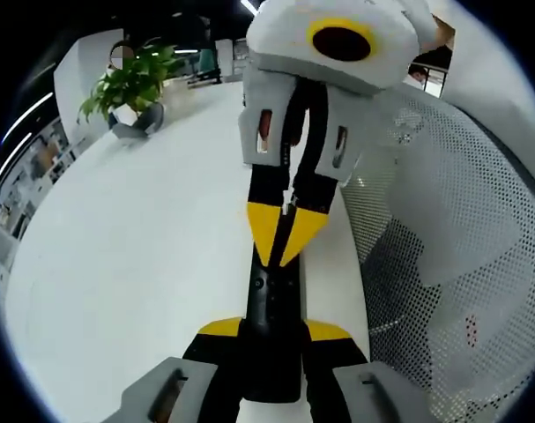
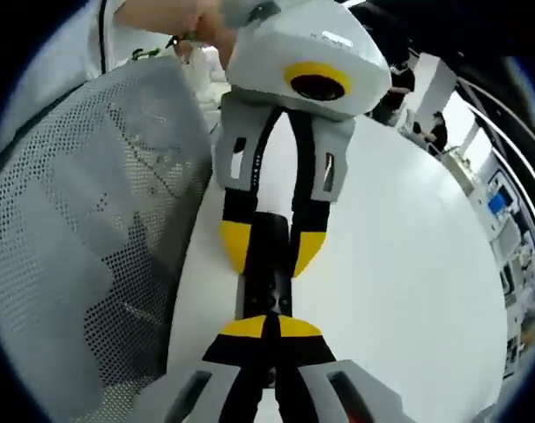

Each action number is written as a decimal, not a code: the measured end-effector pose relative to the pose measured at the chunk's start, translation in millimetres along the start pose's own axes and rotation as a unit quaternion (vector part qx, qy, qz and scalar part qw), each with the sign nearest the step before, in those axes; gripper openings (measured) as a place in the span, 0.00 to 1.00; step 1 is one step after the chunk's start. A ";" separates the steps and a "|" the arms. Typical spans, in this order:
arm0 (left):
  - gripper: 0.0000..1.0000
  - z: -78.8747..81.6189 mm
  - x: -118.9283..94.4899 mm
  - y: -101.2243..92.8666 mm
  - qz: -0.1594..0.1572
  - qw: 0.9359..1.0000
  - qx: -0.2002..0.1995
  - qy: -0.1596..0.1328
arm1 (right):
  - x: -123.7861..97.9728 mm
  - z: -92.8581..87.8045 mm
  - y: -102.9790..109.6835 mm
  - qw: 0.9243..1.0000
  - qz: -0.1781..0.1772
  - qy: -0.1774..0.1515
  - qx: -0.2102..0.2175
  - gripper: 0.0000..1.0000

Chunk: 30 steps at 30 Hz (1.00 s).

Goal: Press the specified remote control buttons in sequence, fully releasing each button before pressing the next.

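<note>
Remote control (image 1: 271, 326): black, slim, lying flat on the white worktop (image 1: 135, 264), held lengthwise between the two tools, which face each other.

Left tool (image 1: 273, 330): yellow-tipped jaws spread to either side of the near end of the remote, one on each long edge; whether they grip it or only flank it, cannot tell.

Right tool (image 1: 283, 238), seen from the left gripper view: its yellow tips pressed together into a point, resting on the top face of the remote near its far end. In the right gripper view the same tool (image 2: 269, 328) shows its tips meeting over the remote (image 2: 267, 282), and the left tool (image 2: 271, 242) stands astride the remote's other end.

Surroundings: a potted green plant (image 1: 130, 88) at the far edge of the worktop; a white mesh chair back (image 2: 82, 229) just beside the worktop; a hand (image 2: 174, 18) on top of the left tool.
</note>
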<state>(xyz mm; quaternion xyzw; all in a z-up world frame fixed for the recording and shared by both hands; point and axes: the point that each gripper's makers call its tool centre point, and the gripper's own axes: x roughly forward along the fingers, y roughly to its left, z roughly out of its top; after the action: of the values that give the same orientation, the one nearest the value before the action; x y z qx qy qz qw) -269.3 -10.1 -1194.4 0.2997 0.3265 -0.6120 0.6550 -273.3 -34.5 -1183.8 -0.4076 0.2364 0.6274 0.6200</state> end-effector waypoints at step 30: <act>0.25 1.5 -0.1 0.0 0.004 1.000 -0.010 0.021 | -6.1 -5.7 -0.8 0.984 0.070 -0.008 0.167 0.00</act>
<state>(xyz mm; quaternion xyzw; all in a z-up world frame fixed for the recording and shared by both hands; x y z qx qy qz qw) -269.2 -11.3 -1193.3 0.3074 0.3449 -0.5994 0.6537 -271.9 -42.5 -1181.8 -0.2761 0.3604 0.6241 0.6359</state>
